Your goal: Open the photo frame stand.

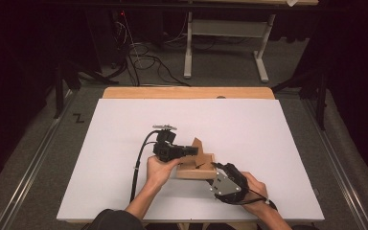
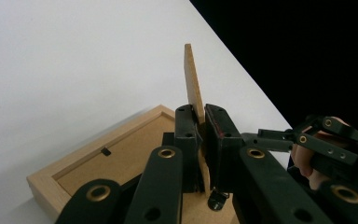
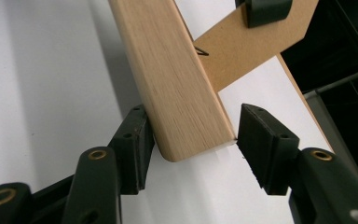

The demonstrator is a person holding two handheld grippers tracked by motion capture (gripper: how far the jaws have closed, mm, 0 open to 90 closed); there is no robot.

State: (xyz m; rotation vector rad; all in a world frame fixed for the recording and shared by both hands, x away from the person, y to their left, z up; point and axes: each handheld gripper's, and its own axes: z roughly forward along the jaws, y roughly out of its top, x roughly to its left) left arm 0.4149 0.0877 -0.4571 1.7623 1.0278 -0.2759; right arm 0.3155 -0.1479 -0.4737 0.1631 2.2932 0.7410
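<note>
A light wooden picture frame (image 1: 196, 171) lies back-up on the white table (image 1: 120, 143). Its brown fibreboard stand flap (image 1: 197, 146) sticks up from the back. My left gripper (image 1: 190, 151) is shut on that flap; in the left gripper view the jaws (image 2: 201, 123) pinch the thin board (image 2: 193, 84) above the frame (image 2: 74, 163). My right gripper (image 1: 217, 167) is at the frame's right front corner. In the right gripper view it (image 3: 193, 135) stands open astride the frame's corner (image 3: 177, 93), left jaw touching the wood and a thin gap at the right jaw. The flap (image 3: 247, 46) shows behind.
The table's far wooden edge (image 1: 187, 92) lies beyond the white top. A desk frame (image 1: 225, 43) and loose cables (image 1: 143, 60) are on the floor behind. The right gripper (image 2: 326, 144) and its hand appear in the left gripper view.
</note>
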